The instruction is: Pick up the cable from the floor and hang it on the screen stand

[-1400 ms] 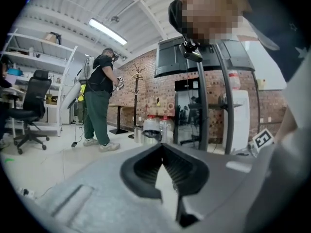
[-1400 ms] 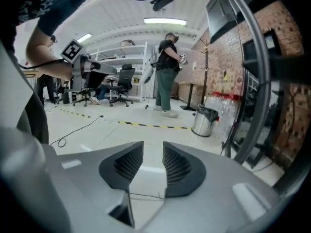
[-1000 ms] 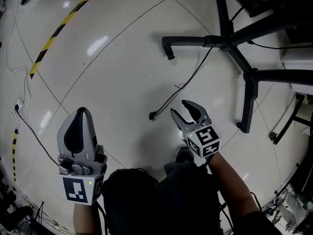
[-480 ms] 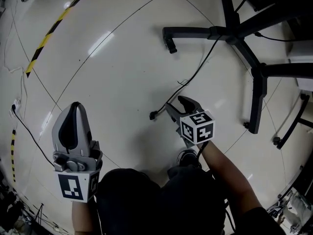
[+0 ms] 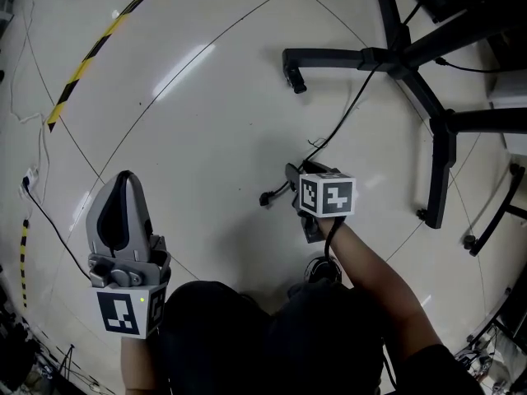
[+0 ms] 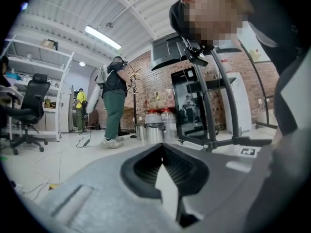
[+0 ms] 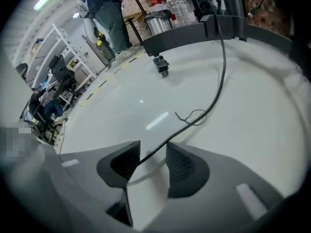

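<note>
Though thin, black cable (image 7: 219,76) between ribbed pads (image 7: 183,166).

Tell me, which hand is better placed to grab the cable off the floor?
Right. The right gripper is down by the floor, the cable running between its open jaws, which have just been closing. The left gripper is shut, off to the side.
</note>
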A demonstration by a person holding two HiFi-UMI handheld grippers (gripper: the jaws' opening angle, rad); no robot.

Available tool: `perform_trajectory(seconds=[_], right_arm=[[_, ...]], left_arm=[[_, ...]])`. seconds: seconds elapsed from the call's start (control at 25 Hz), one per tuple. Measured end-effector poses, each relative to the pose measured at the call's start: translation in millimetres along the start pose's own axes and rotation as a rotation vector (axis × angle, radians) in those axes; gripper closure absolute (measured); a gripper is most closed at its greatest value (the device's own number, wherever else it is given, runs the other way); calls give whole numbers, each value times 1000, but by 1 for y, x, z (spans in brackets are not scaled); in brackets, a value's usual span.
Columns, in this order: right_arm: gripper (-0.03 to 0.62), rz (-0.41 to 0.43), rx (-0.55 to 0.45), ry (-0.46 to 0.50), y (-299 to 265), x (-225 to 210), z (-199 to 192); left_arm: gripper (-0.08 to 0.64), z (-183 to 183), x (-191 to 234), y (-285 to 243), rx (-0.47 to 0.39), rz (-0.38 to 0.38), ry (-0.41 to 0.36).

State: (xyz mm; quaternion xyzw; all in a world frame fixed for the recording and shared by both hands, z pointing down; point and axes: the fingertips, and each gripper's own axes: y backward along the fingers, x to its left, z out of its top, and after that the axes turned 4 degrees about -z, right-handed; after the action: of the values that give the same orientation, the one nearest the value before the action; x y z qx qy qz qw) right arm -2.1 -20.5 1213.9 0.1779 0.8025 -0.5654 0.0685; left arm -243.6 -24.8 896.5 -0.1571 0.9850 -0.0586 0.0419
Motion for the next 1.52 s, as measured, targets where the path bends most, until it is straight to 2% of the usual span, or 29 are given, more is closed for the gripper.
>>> perform_trajectory(seconds=[0.12, 0.32, 0.48, 0.68, 0.88, 1.2, 1.4, 1.52], right_arm=[[457, -32, 24, -11, -3, -7, -5], [561, -3, -5, -63, 4, -12, -1], [569, 7, -40, -76, 18, -17, 4], [571, -22, -90, -25, 50, -20, 16], [569, -37, -104, -19, 137, -20, 38], [569, -38, -124, -8, 316, 0, 100], [569, 42, -194, -50, 405, 29, 152], [569, 63, -224, -36, 456, 45, 177]], left_arm=[[555, 0, 1, -2, -7, -1, 9], [555, 0, -2, -5, -9, -12, 6], [555, 6, 3, -6, -16, 0, 4], [555, 30, 9, -8, -22, 13, -22], [555, 128, 5, -19, -68, 35, -30], [554, 312, -25, -12, -111, -6, -13], [555, 398, -38, 7, -110, -14, 24], [555, 448, -46, 13, -113, -15, 27]])
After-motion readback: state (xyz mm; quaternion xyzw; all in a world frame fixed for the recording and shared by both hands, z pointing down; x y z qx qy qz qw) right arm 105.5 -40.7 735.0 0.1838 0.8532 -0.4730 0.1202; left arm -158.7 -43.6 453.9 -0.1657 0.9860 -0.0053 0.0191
